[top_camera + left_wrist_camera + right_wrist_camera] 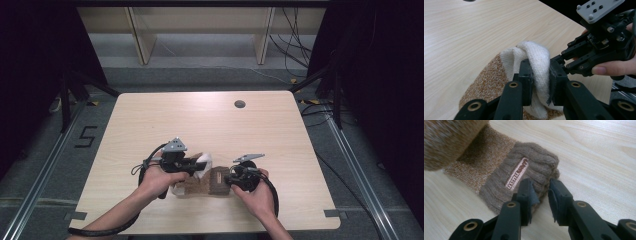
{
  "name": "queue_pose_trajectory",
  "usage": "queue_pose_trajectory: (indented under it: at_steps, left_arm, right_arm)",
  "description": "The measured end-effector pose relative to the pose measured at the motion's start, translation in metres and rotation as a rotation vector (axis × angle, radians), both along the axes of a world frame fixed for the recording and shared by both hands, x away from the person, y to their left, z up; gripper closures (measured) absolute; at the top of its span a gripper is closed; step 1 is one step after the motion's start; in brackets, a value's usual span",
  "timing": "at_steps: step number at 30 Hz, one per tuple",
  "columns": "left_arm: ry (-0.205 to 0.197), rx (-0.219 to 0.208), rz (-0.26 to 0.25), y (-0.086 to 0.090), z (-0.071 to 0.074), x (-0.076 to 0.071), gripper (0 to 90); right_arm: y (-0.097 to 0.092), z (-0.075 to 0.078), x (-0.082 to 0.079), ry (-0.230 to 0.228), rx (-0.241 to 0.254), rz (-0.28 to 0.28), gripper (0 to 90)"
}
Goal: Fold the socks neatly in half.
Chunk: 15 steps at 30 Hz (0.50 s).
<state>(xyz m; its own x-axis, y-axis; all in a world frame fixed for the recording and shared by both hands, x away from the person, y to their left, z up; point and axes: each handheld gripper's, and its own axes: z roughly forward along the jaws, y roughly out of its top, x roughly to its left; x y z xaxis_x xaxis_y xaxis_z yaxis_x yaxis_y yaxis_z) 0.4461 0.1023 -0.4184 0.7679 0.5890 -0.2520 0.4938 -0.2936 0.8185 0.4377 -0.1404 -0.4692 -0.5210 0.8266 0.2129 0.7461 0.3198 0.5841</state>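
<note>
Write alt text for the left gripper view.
The left gripper pinches the white knitted toe of an orange-brown sock, lifting it off the light wooden table. The right gripper, held in a hand, reaches in from the right.

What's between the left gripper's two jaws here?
The white toe of the sock, pinched and folded between the left gripper jaws, as the left gripper view shows. Its brown part lies on the table.

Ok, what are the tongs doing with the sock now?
Left tongs shut on white toe of orange-brown knitted sock, lifted. Right tongs open at its brown ribbed cuff. Wooden table otherwise bare.
</note>
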Motion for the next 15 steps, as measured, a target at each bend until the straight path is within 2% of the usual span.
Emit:
queue_pose_trajectory:
  at_steps: [6,15]
  left_arm:
    - [0.006,0.011,-0.015,-0.008,-0.006,0.001,74.7]
    - [0.007,0.025,-0.01,-0.013,-0.009,0.001,74.7]
  right_arm:
    - [0.0,0.0,-0.001,0.002,0.003,-0.003,71.6]
    - [0.0,0.0,0.0,0.013,-0.001,0.01,71.7]
